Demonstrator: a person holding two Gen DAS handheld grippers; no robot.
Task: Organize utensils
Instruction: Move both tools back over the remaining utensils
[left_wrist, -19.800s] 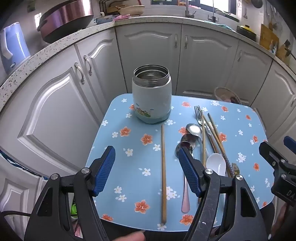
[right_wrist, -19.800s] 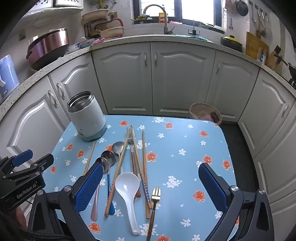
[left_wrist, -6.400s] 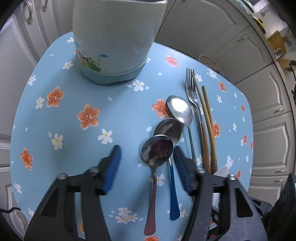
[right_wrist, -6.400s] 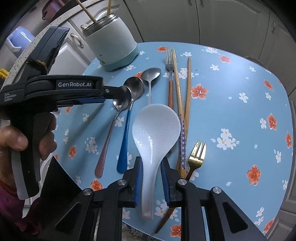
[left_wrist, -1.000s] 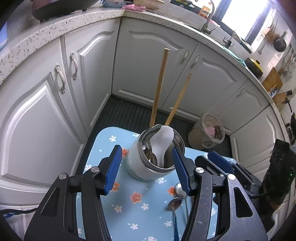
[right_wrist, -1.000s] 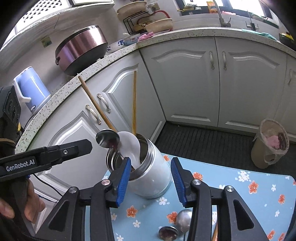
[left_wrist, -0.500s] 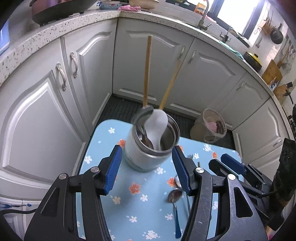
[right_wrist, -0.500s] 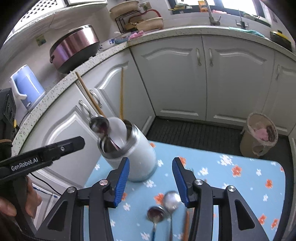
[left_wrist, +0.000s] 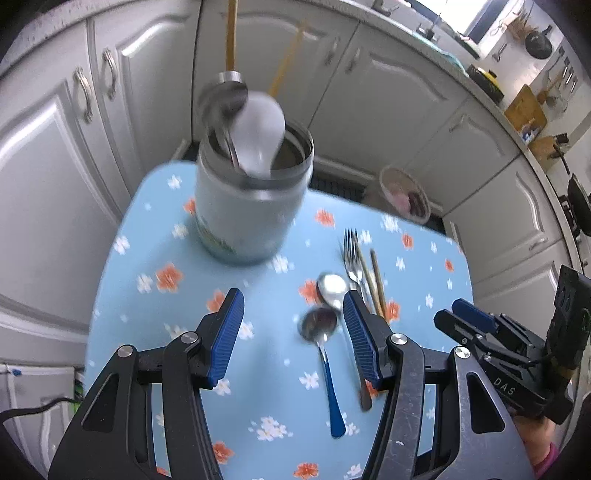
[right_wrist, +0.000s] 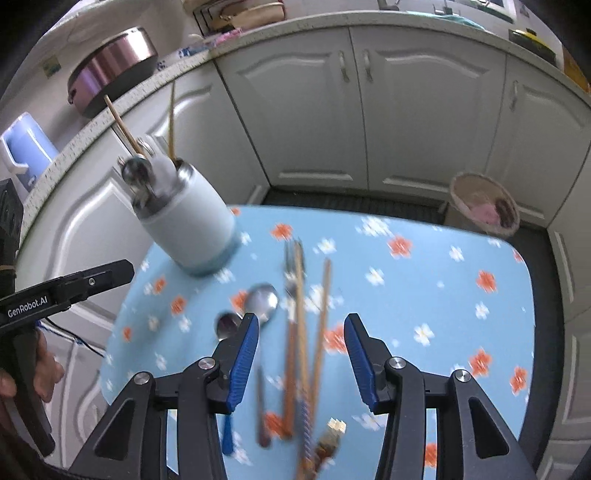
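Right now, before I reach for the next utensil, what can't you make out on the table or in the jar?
- Handle ends of the chopsticks and fork: right wrist view, motion blur.
- Gold fork: right wrist view, blurred, partly cut off by the bottom edge.
- Second spoon's handle: left wrist view, behind the left gripper's finger.
- Inside the jar: both views, hidden by the white spoon.

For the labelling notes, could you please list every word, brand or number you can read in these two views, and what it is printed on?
"GenRobot.AI": white print on the black body of the left tongs, seen from the right wrist.
"DAS": pale letters on the black body of the right tongs, seen from the left wrist; it may be part of a longer word.
The picture on the pale green canister is too blurred to read.
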